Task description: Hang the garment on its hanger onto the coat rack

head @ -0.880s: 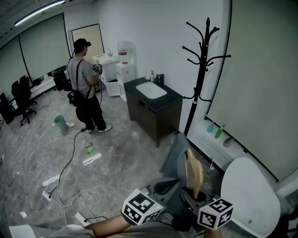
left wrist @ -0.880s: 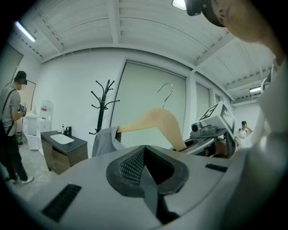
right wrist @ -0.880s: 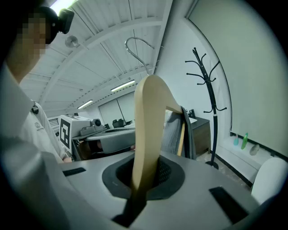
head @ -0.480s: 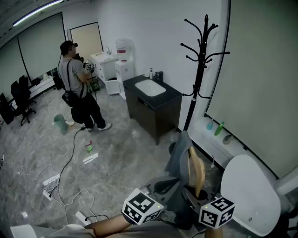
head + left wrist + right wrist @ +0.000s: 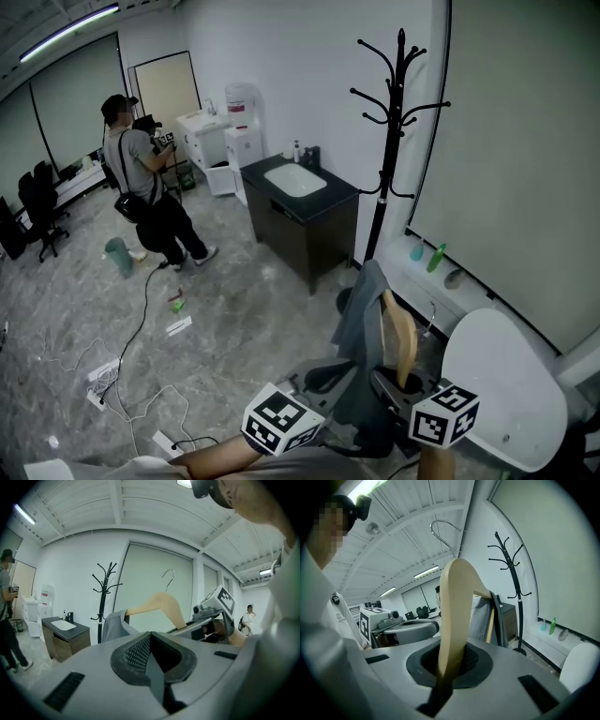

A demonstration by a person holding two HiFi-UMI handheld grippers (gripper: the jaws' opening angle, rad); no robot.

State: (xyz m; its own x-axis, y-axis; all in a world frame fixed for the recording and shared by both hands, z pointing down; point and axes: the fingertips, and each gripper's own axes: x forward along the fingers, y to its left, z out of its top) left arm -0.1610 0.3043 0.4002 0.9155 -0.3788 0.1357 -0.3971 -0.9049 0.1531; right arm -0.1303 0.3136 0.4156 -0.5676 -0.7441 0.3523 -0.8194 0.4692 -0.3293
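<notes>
A wooden hanger (image 5: 400,336) with a metal hook (image 5: 443,529) carries a grey garment (image 5: 360,319). My right gripper (image 5: 450,663) is shut on one wooden arm of the hanger (image 5: 454,602), low in the head view beside its marker cube (image 5: 445,414). My left gripper (image 5: 152,660) is shut on a fold of the grey garment (image 5: 115,626), just left of the hanger. The black coat rack (image 5: 396,141) stands beyond, by the wall, apart from the hanger. It also shows as the coat rack (image 5: 513,573) in the right gripper view.
A black cabinet with a white sink (image 5: 300,211) stands left of the rack. A person (image 5: 141,202) stands at the back left near a water dispenser (image 5: 246,131). A white rounded seat (image 5: 502,384) is at my right. Cables (image 5: 141,375) lie on the floor; bottles (image 5: 436,258) sit on a ledge.
The hanger and garment have shifted slightly up and right while both grippers keep their hold. The rack appears a little further left. The person at the back has stepped left.
</notes>
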